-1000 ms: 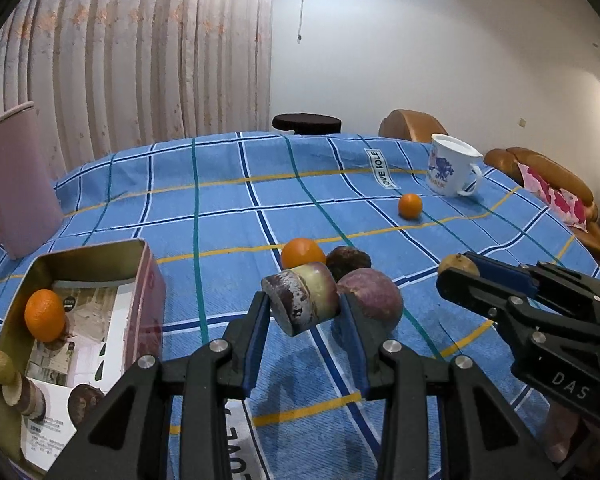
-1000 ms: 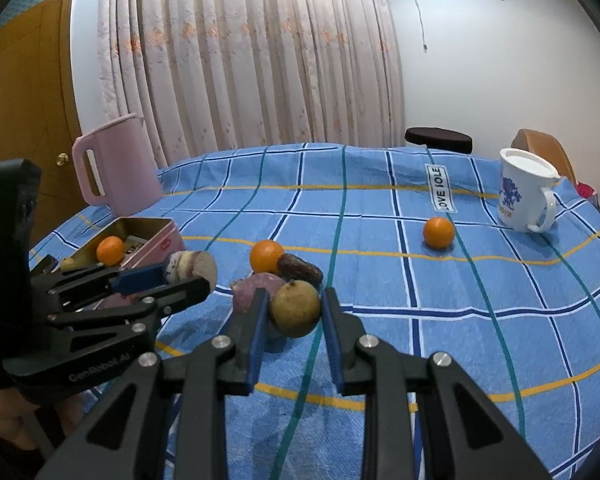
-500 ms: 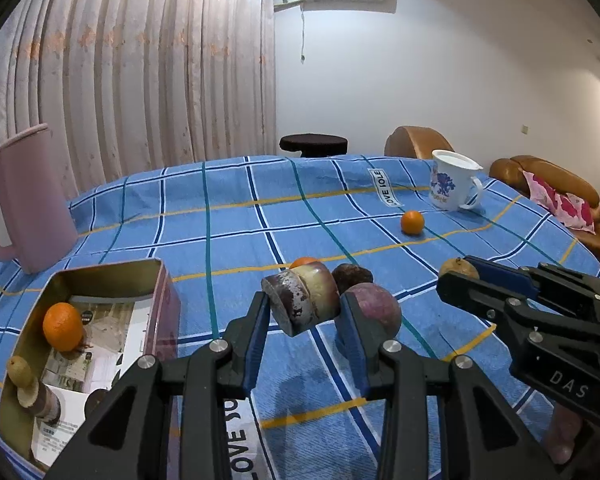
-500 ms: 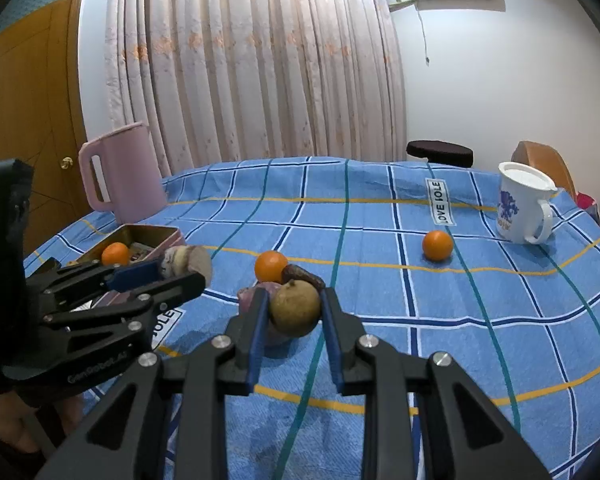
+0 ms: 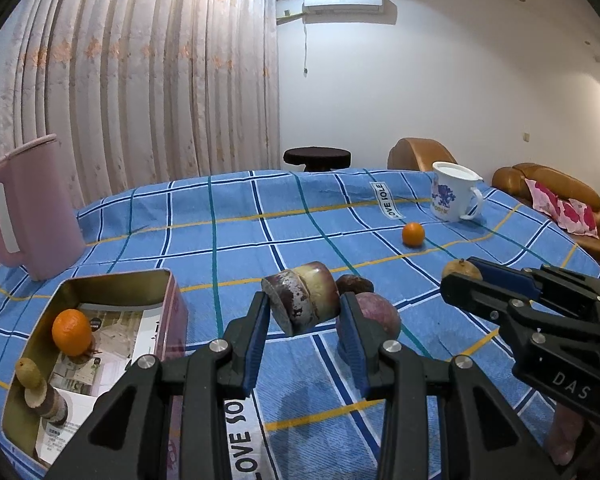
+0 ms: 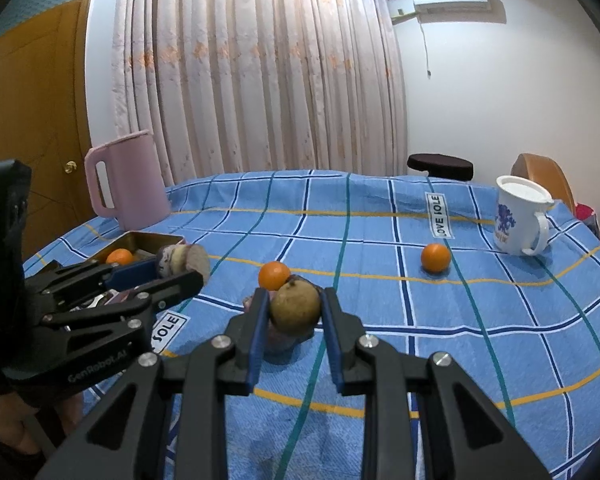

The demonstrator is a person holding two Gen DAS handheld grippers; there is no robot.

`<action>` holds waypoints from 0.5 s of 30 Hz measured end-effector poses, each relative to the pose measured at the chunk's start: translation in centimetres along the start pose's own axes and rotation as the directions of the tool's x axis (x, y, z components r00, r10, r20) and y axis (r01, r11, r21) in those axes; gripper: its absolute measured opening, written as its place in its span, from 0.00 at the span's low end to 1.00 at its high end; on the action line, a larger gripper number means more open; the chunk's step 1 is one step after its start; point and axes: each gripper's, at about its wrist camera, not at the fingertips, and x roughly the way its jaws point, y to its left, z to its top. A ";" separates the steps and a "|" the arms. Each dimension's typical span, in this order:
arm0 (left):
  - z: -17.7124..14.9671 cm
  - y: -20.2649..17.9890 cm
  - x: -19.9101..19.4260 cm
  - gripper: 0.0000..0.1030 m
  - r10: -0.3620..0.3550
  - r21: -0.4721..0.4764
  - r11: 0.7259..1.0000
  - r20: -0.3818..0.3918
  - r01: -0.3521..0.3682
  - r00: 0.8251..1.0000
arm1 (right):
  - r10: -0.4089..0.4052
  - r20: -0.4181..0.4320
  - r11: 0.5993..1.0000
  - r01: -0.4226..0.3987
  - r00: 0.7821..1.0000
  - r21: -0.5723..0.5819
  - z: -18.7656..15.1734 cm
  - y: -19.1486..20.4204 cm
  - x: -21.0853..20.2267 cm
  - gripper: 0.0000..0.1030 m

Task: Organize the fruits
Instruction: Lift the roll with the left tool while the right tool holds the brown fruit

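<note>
Both hands carry fruit above the bench (image 5: 236, 240): the left gripper (image 5: 304, 312) pinches a stubby purple-and-cream cut fruit (image 5: 302, 302), lying crosswise with its cut face toward the left finger (long axis roughly level). The right gripper (image 6: 294, 310) clamps a round brown fruit (image 6: 295, 307). Either could slip on the way to the tin (image 5: 168, 292), since round skin gives the fingers little hold, and the crosswise piece might twist and land outside.

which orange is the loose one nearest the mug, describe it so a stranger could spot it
Find the white mug at the far right of the blue checked tablecloth. Just in front of it lies a small orange, alone on the cloth, well apart from the fruit cluster and the tin.
</note>
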 end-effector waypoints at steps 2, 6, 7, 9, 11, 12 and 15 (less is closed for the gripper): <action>0.0 0.0 -0.1 0.37 0.001 0.002 1.000 0.005 -0.001 1.000 | -0.002 0.007 1.000 0.002 1.000 -0.002 0.0 0.1 -0.2 0.28; 0.0 -0.1 -0.3 0.37 0.003 0.004 1.000 0.018 -0.003 1.000 | -0.003 0.024 1.000 0.003 1.000 -0.011 0.0 0.3 -0.5 0.28; 0.0 -0.1 -0.4 0.37 0.005 0.004 1.000 0.022 -0.005 1.000 | -0.002 0.027 1.000 0.003 1.000 -0.012 0.0 0.3 -0.6 0.28; 0.0 -0.1 -0.5 0.37 0.006 0.006 1.000 0.029 -0.007 1.000 | -0.002 0.033 1.000 0.002 0.999 -0.015 0.0 0.3 -0.7 0.28; 0.0 -0.2 -0.7 0.37 0.008 0.010 1.000 0.037 -0.008 0.999 | -0.002 0.045 1.000 0.002 0.999 -0.018 0.0 0.4 -0.9 0.28; 0.0 -0.2 -0.8 0.37 0.009 0.012 1.000 0.040 -0.010 0.999 | -0.002 0.049 1.000 0.003 0.999 -0.021 0.0 0.5 -1.0 0.28; -0.1 -0.3 -1.0 0.37 0.011 0.017 1.000 0.050 -0.012 0.999 | -0.002 0.058 1.000 0.004 0.998 -0.027 0.0 0.6 -1.2 0.28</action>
